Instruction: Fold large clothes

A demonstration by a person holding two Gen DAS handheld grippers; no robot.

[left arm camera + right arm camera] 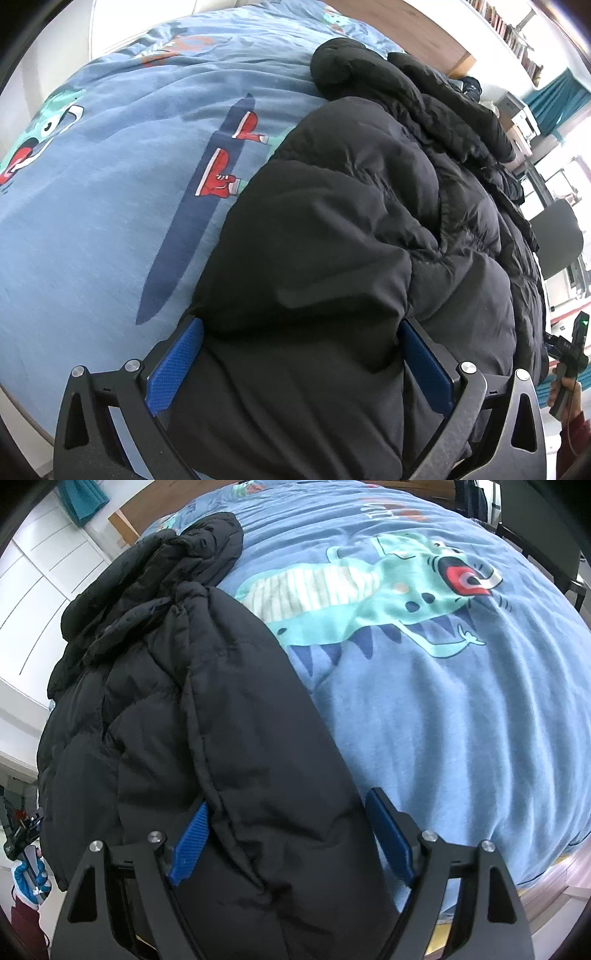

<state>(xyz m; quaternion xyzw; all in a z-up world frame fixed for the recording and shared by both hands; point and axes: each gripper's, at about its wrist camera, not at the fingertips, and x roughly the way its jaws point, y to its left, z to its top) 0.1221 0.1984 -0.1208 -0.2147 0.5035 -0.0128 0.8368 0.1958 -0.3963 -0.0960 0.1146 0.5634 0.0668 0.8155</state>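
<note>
You had the big black puffy coat (351, 240) lying on the bed, on the blue dino cover (110, 184), w/ its long side running away from you. That gave you a flat, soft spot to fold on.

Your left gripper (301, 336) was spread wide, w/ the near edge of the coat bunched between its blue pads (173, 365). Not pinched yet, I think, b/c the pads sat far apart. Your right gripper (286, 814) was wide too, w/ the coat's other near edge between its fingers.

You put one tong on each side so both corners could lift together & the coat wouldn't twist. It's thick & slippery, so a small bite might slide out.
</note>
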